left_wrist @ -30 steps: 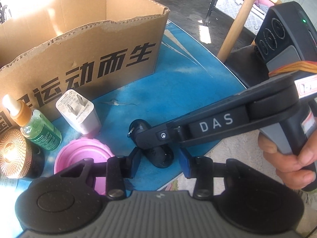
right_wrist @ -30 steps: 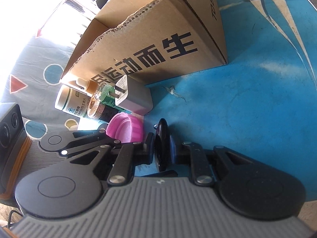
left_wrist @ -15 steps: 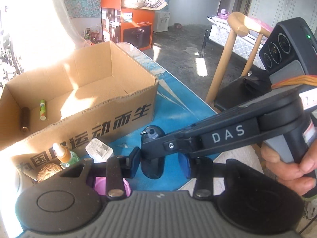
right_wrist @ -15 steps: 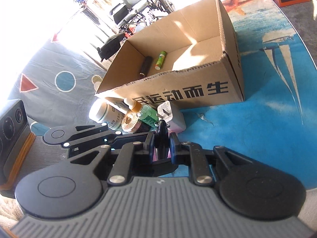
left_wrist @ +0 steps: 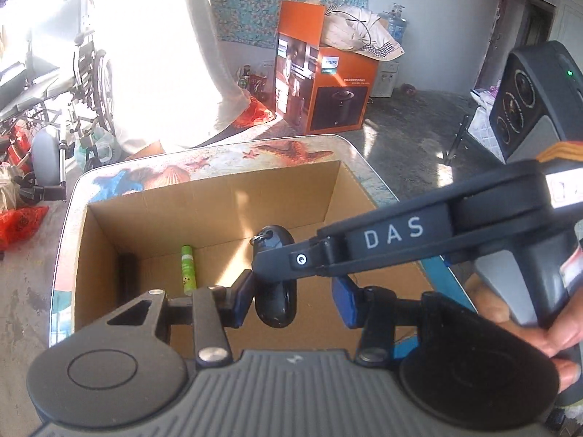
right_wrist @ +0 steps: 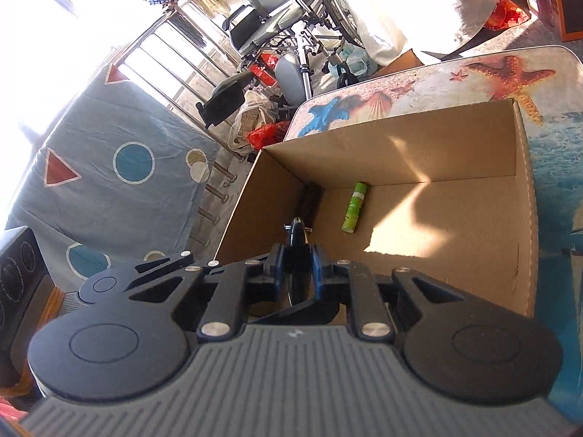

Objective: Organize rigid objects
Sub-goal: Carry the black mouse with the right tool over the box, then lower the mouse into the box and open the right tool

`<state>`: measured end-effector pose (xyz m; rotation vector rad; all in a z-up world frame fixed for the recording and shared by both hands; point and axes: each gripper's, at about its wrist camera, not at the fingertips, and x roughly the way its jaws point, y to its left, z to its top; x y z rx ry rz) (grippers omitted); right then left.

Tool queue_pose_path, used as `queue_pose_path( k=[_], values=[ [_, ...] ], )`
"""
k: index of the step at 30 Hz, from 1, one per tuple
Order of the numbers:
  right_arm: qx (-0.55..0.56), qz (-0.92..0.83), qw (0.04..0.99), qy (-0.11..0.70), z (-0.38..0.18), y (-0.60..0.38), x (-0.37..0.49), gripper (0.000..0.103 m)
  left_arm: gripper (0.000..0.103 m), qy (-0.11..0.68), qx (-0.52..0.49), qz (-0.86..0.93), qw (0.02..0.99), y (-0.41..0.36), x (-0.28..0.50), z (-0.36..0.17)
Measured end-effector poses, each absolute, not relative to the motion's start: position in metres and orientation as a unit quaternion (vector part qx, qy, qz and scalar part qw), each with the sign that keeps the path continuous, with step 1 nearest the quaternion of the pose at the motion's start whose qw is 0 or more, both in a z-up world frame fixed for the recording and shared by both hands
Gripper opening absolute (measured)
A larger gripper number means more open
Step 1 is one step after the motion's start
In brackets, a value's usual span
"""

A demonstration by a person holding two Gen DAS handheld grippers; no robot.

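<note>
Left wrist view showed a small black oval key fob with a metal ring [left_wrist: 275, 284] hanging in the air above the open brown cardboard box [left_wrist: 368, 196], pinched flat between the closed fingers of the right gripper [left_wrist: 266, 267], whose long black arm reached in from the right edge of the picture. The left gripper [left_wrist: 291, 302] sat just below and around the fob, its blue pads either side of the fob's lower half; its jaws were opening, the right pad [left_wrist: 344, 302] clearly apart from the fob while the left pad [left_wrist: 242, 296] still looked close against it, contact hard to judge.

From the right wrist view the fob [right_wrist: 297, 255] appeared edge-on, upright, its long axis running away from the camera along the fingers of the right gripper [right_wrist: 297, 273], with the box floor directly beyond and below. That was the relation the coming move seemed to turn on: the fob was already over the box interior, so a release by the right gripper would probably drop it inside.

On the box floor lay a slim green tube [right_wrist: 353, 207] and a dark cylinder [right_wrist: 309, 196] in the far corner, the latter in shadow and hard to identify. The fob's lower end was hidden behind the right gripper's fingers in the right wrist view, and the near wall of the box was cut off by both gripper bodies.
</note>
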<state>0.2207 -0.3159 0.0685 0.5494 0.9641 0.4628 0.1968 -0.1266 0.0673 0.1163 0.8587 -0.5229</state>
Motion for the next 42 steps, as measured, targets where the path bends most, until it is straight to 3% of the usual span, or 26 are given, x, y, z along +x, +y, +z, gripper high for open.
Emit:
queue_pose_path(
  k=[8, 20, 22, 23, 26, 34, 42],
  values=[
    [0.276, 0.170, 0.767, 0.554, -0.016, -0.297, 0.326, 0.014, 0.047, 0.521, 0.007, -0.204, 0.829, -0.111, 0.285, 0.010],
    [0.278, 0.180, 0.733, 0.594, -0.068, -0.262, 0.384, 0.017, 0.049, 0.520, 0.004, -0.162, 0.839, -0.081, 0.277, 0.012],
    [0.303, 0.196, 0.722, 0.590, -0.067, -0.256, 0.387, 0.022, 0.049, 0.516, 0.003, -0.158, 0.842, -0.077, 0.274, 0.016],
    [0.310, 0.202, 0.719, 0.589, -0.065, -0.255, 0.386, 0.033, 0.050, 0.514, 0.001, -0.157, 0.843, -0.075, 0.271, 0.019],
    [0.305, 0.188, 0.731, 0.581, -0.056, -0.261, 0.382, 0.049, 0.051, 0.508, -0.003, -0.155, 0.847, -0.071, 0.264, 0.027],
    [0.340, 0.175, 0.756, 0.531, -0.002, -0.314, 0.339, 0.049, 0.055, 0.465, -0.016, -0.176, 0.868, -0.059, 0.221, 0.066],
    [0.349, 0.214, 0.794, 0.449, 0.063, -0.353, 0.235, 0.049, 0.062, 0.414, -0.011, -0.221, 0.883, -0.043, 0.147, 0.097]
  ],
)
